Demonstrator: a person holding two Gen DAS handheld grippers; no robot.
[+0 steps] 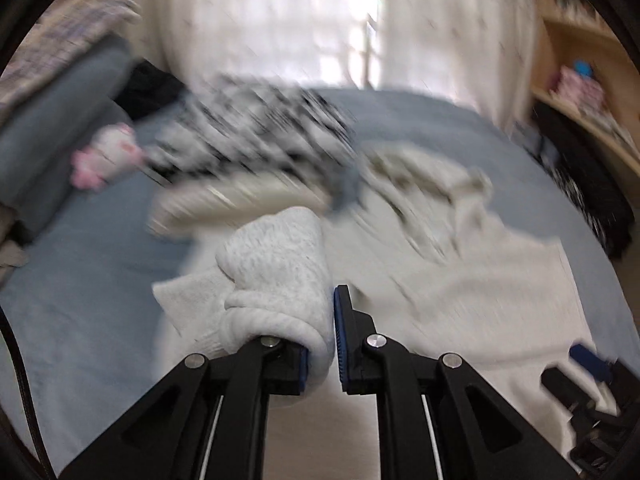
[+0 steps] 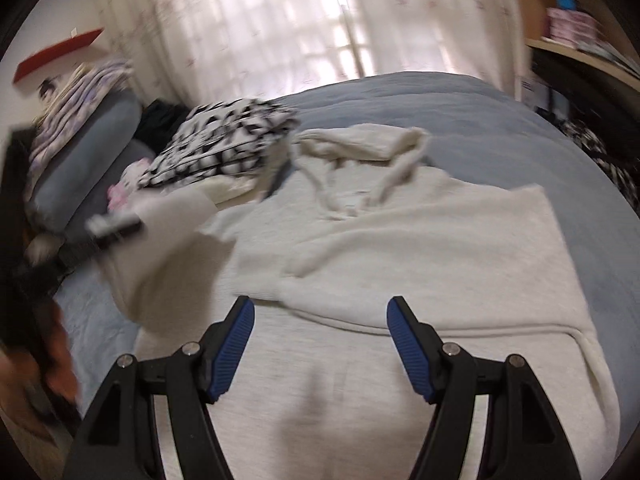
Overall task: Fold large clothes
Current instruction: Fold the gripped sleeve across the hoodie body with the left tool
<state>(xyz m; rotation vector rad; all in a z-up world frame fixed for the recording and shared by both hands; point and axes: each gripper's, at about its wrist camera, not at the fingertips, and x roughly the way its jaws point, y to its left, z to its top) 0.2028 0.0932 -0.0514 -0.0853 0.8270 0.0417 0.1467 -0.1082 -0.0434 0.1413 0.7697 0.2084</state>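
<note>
Soft daylight glares through the curtains (image 1: 280, 20); heavy motion blur; dark, curved fisheye edges.

Cream hoodie (image 2: 400, 240) lies spread flat, its sleeve (image 1: 280, 280) lifted.

Fuzzy matt knit hoodie (image 2: 400, 240); ribbed blue rubbery fingers (image 2: 236, 344)

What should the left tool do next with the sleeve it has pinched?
Probably carry the sleeve across and lay it on the sweatshirt body. The left tool is shut on that bunched sleeve, lifted off the bed, while the body lies flat and the right tool hangs open, empty.
</note>
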